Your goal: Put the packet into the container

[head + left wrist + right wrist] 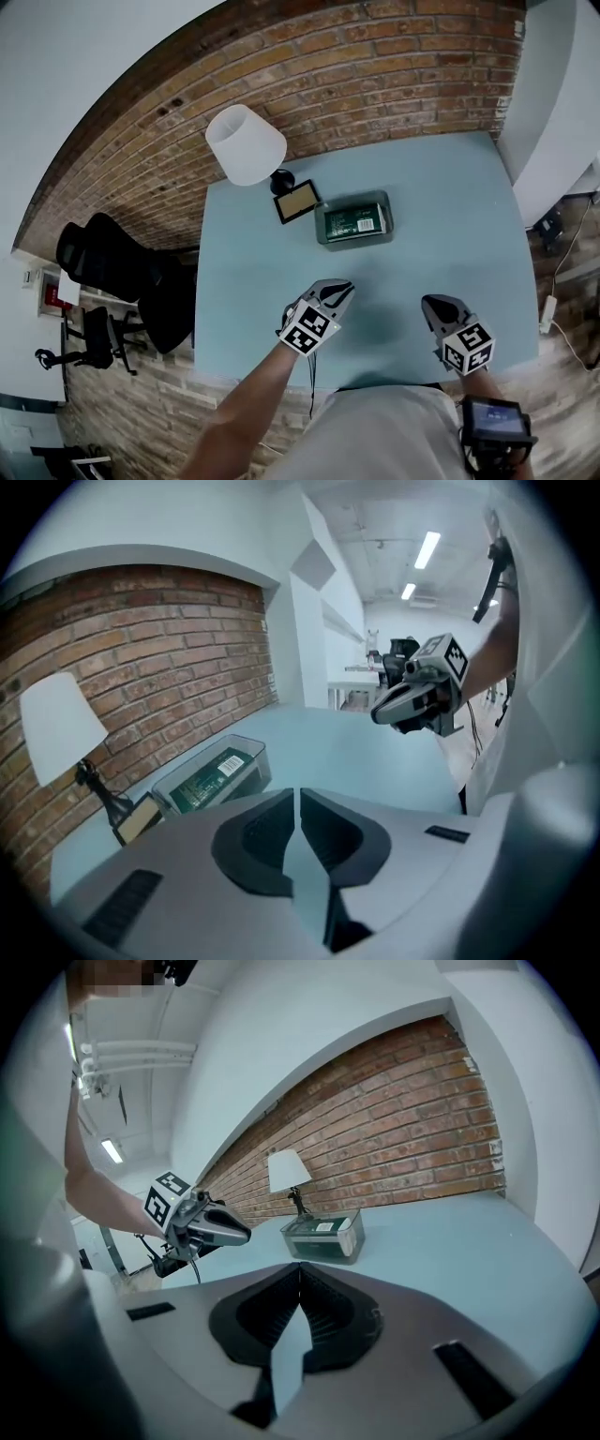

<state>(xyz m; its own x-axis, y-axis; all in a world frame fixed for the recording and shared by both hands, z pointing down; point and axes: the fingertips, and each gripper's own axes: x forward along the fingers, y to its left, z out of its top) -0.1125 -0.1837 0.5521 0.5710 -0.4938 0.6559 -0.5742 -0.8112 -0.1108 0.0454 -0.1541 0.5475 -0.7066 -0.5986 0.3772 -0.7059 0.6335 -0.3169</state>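
A dark green packet (354,221) lies flat inside a clear rectangular container (323,234) at the far middle of the pale blue table (450,244). In the left gripper view the container (255,750) stands ahead to the left, the packet (211,775) showing through its wall. My left gripper (345,286) hovers over the near part of the table, short of the container, its jaws together with nothing between them. My right gripper (427,302) hangs to the right at about the same depth, shut and empty too. Each gripper shows in the other's view: right gripper (380,714), left gripper (246,1234).
A white-shaded lamp (246,143) stands at the table's far left corner, with a small framed board (296,202) beside its base and left of the container. A brick wall runs behind the table. Black office chairs (112,258) stand off the left edge.
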